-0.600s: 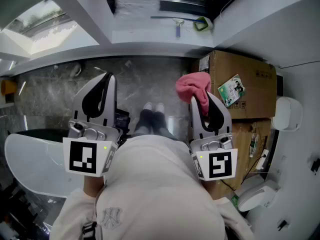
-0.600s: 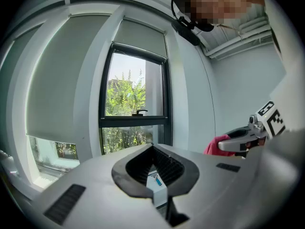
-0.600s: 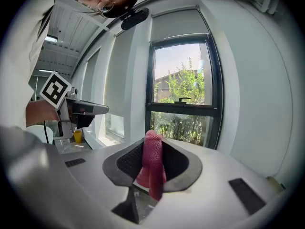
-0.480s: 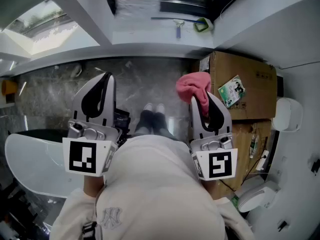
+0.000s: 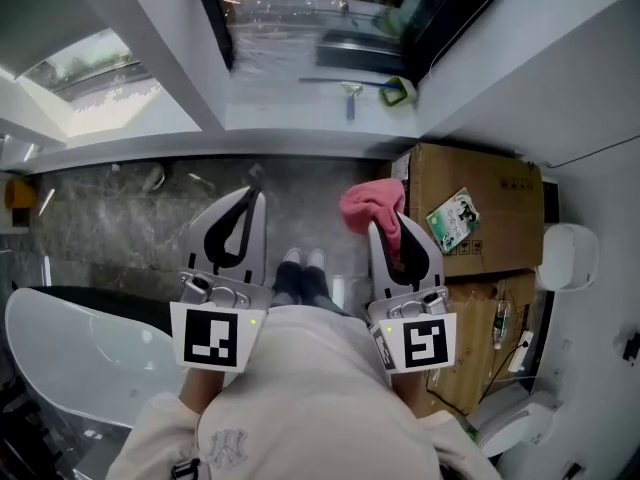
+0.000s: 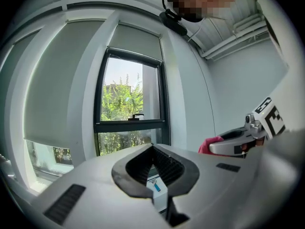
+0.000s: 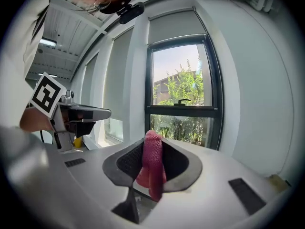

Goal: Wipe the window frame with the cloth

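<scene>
Jutting from right tool (image 7: 152, 149): cloth (image 7: 153, 162)

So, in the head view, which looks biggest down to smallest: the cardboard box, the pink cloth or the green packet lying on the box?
1. cardboard box, largest by far.
2. pink cloth, though it is held nearer the camera, which may flatter it.
3. green packet, only slightly smaller than the cloth, so that ranking is unsure.
</scene>
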The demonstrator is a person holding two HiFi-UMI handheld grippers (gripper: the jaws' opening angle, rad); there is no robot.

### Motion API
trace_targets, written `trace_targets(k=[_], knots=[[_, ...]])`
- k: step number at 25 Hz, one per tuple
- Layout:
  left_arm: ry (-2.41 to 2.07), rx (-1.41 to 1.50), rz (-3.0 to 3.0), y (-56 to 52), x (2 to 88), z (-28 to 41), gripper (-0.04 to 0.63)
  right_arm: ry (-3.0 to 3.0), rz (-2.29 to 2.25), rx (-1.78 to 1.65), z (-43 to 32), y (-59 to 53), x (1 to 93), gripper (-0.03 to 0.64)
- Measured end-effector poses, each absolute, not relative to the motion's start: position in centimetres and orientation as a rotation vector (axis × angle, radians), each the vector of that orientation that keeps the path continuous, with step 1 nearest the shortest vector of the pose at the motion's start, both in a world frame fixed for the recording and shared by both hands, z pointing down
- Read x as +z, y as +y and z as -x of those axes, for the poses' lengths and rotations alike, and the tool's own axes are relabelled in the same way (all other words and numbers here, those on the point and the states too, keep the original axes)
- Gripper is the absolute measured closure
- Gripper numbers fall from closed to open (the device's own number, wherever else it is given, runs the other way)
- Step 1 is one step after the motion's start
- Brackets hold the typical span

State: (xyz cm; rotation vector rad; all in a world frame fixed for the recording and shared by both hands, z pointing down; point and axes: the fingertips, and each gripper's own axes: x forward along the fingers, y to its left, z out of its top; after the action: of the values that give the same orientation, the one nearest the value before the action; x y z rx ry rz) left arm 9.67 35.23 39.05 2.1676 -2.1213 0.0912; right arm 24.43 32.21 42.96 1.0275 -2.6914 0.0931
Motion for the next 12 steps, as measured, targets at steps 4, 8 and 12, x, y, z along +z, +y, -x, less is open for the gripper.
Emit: trace_targets(k=[4, 8, 12], knots=[[-2.147, 0.058, -2.198, 34.7, 37.9, -10.8, 0.588, -2.716, -1.029, 0.087, -24.0, 31.3, 41.8, 0.515], [-2.191, 0.014, -2.224, 34.0, 36.1, -11.5, 0.588, -2.764, -1.029, 0.032, -23.1, 30.4, 39.9, 0.515], [-2.211, 0.001, -2.241, 33.7, 35.8, -12.8, 0.588, -2.843, -0.955, 0.019, -22.8, 30.7, 39.2, 0.515]])
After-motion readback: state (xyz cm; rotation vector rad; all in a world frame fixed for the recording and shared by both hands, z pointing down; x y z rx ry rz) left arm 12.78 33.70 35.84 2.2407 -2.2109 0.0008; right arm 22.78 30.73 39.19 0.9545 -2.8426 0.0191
